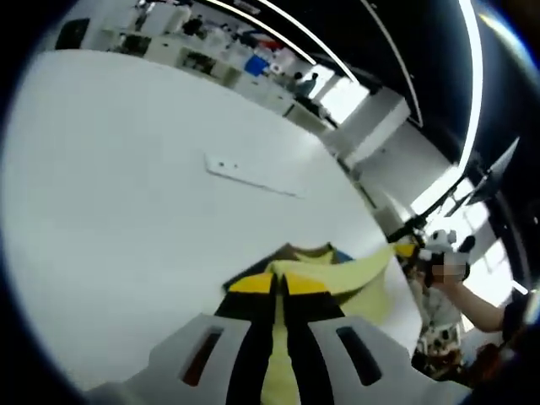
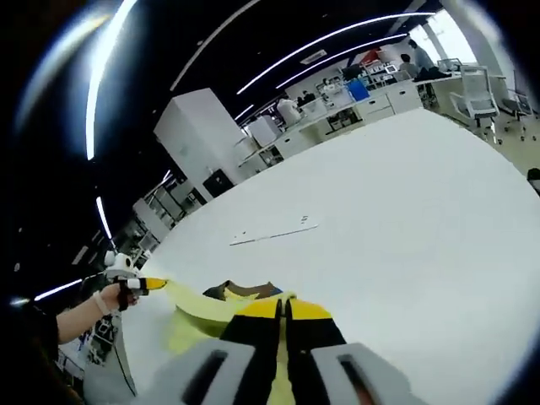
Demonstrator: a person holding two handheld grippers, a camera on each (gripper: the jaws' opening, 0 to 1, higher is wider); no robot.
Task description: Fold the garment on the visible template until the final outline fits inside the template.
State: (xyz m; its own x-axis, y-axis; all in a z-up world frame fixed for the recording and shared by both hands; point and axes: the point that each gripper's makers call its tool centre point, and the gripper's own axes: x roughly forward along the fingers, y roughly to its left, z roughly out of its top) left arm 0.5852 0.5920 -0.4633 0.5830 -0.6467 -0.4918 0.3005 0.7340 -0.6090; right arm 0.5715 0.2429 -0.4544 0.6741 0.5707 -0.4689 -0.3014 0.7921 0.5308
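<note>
Left hand-held gripper (image 1: 279, 285): clenched on the yellow garment (image 1: 354, 274), low centre of the left gripper view – cloth runs between its jaws and down toward the bottom edge.
Right hand-held gripper (image 2: 285, 310): likewise clenched on the garment (image 2: 196, 314), low centre of the right gripper view; it also appears far off at the right of the left gripper view (image 1: 413, 249), pinching the cloth's other end.
Garment: held up between the two grippers, stretched in a sagging band, part of it draped on the white surface (image 1: 126, 186) near the lower middle of both views.
Template: a pale flat strip (image 1: 250, 177) lies on the surface above centre; whether this is the template cannot be told.
Risk: the cloth may slip from one pinch – the hold looks to be on an edge only – and the fold would then land skewed.
Risk: pulling too taut could drag the garment off its place on the surface.
Around: desks, chairs and people in the background (image 2: 413, 72), well apart; nothing stands between the grippers and the surface.
</note>
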